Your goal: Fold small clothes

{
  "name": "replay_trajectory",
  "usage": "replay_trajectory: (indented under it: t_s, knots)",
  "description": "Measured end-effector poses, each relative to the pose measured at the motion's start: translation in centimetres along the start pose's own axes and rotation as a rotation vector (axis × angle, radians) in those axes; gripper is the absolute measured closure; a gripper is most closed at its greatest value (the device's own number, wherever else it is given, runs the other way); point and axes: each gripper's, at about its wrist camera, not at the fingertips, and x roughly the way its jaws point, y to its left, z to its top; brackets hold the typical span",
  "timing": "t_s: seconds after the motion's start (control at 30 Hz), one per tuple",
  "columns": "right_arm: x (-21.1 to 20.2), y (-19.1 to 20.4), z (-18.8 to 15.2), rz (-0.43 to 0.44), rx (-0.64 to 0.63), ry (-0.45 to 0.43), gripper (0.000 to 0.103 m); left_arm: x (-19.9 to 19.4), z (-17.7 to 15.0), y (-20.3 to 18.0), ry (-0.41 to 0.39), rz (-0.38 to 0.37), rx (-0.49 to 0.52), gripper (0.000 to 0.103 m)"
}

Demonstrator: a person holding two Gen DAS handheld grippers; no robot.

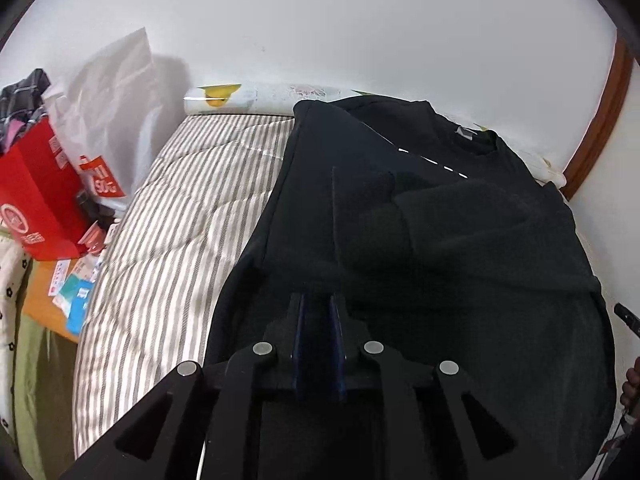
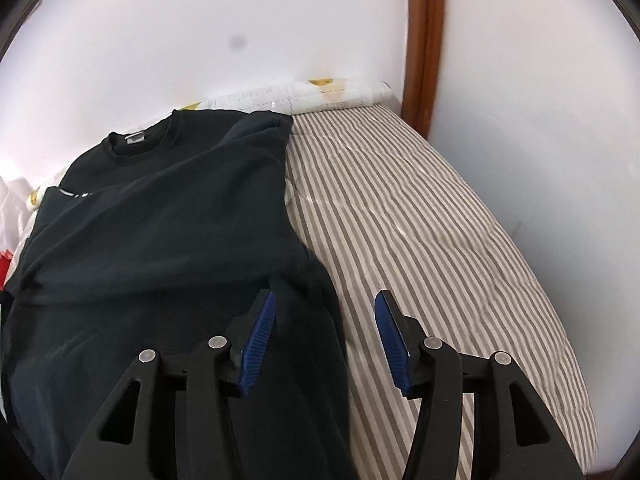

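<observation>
A black T-shirt [image 1: 460, 232] lies on the striped bed [image 1: 168, 232] with its collar toward the far wall. Its left sleeve edge is folded in over the body. My left gripper [image 1: 318, 300] is shut on the shirt's near left part, with cloth pinched between the blue pads. In the right wrist view the same shirt [image 2: 160, 220] covers the left half of the bed [image 2: 440, 220]. My right gripper [image 2: 326, 300] is open over the shirt's right hem edge, its left finger above black cloth, its right finger above the stripes.
A rolled patterned mat [image 1: 264, 96] lies along the white wall at the head of the bed. A red paper bag [image 1: 36, 200], a white plastic bag [image 1: 108, 120] and small packets [image 1: 76, 296] sit on a side table at left. A brown door frame [image 2: 424, 40] stands at right.
</observation>
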Motion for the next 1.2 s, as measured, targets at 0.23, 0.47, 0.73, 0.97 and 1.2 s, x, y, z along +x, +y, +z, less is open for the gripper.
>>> replay_trajectory:
  t_s: [0.23,0.47,0.73,0.97,1.2]
  knots:
    - [-4.7,-0.2,-3.8,-0.019,-0.052,-0.006,0.052,-4.3,-2.6,-1.0,-0.055,-0.023,0.012,0.071]
    - [-8.0,0.0,-6.6,0.013,-0.065,-0.019,0.052,-8.3,-4.9,-1.7,-0.113,-0.036,0.042,0.04]
    - [-10.1,0.4,-9.6,0.023,-0.089,-0.019,0.052,-9.8,-8.1,-0.7,-0.098,-0.03,0.037,0.037]
    - [-10.4,0.1,-12.4,-0.009,-0.073,-0.045,0.052,-9.4,-11.8,1.4,-0.096,0.011,0.013,0.037]
    - [-9.9,-0.7,-14.6,-0.006,-0.056,-0.047,0.052,-8.8,-14.5,2.7,-0.07,0.017,-0.003,0.04]
